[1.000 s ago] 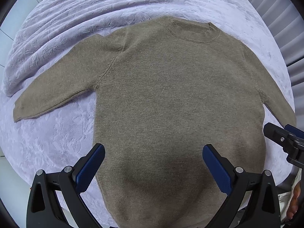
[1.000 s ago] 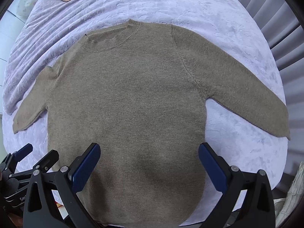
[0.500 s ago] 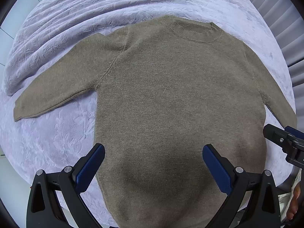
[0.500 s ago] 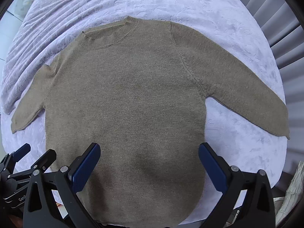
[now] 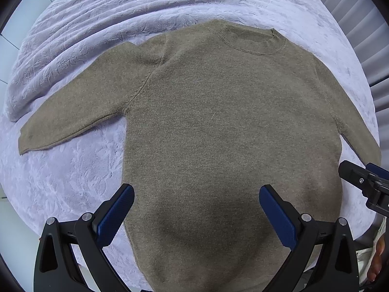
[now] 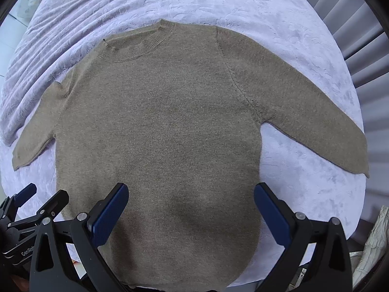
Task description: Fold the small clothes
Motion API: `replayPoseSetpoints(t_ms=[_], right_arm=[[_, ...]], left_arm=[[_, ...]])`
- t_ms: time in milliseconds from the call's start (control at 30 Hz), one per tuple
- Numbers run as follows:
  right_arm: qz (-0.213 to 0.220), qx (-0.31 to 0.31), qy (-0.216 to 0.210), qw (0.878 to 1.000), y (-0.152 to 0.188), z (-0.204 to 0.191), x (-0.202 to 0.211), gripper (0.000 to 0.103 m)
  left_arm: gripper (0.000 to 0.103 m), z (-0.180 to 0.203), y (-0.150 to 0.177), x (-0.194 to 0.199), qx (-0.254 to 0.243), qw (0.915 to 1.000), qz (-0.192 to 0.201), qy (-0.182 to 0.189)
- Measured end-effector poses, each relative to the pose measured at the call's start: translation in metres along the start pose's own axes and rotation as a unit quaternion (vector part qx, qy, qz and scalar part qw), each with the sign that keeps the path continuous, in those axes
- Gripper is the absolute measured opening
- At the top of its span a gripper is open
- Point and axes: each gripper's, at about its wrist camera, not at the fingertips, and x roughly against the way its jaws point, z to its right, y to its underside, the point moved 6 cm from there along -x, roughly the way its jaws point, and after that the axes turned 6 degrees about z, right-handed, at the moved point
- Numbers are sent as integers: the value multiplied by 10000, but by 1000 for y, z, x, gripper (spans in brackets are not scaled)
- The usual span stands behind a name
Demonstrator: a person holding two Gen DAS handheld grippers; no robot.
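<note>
Jaws of both the left gripper and right gripper stand spread and empty above the olive sweater, spread flat mid-frame on the lavender bed. Soft and limp, it looks best pinched at a cuff or hem.

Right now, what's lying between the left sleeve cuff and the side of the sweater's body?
Only bare lavender bedspread lies between the left sleeve cuff and the sweater body. The left wrist view shows it best.
</note>
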Motion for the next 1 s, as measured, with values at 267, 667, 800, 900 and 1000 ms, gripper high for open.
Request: replayPoseSetpoints(t_ms=[267, 667, 800, 900, 1000], right_arm=[[-17, -6, 35, 10000, 1, 1, -1, 103], [-36, -20, 49, 10000, 1, 1, -2, 103], [-53, -20, 62, 10000, 0, 2, -3, 103], [-69, -38, 71, 9999, 0, 2, -4, 103], [-82, -37, 86, 9999, 1, 2, -5, 103]], left_arm=[[103, -2, -1, -2, 26, 10000, -41, 2], [103, -3, -2, -4, 34, 10000, -70, 10], [103, -3, -3, -6, 51, 10000, -78, 7], [103, -4, -3, -7, 61, 9999, -95, 3], [103, -6, -2, -8, 74, 9999, -108, 4]])
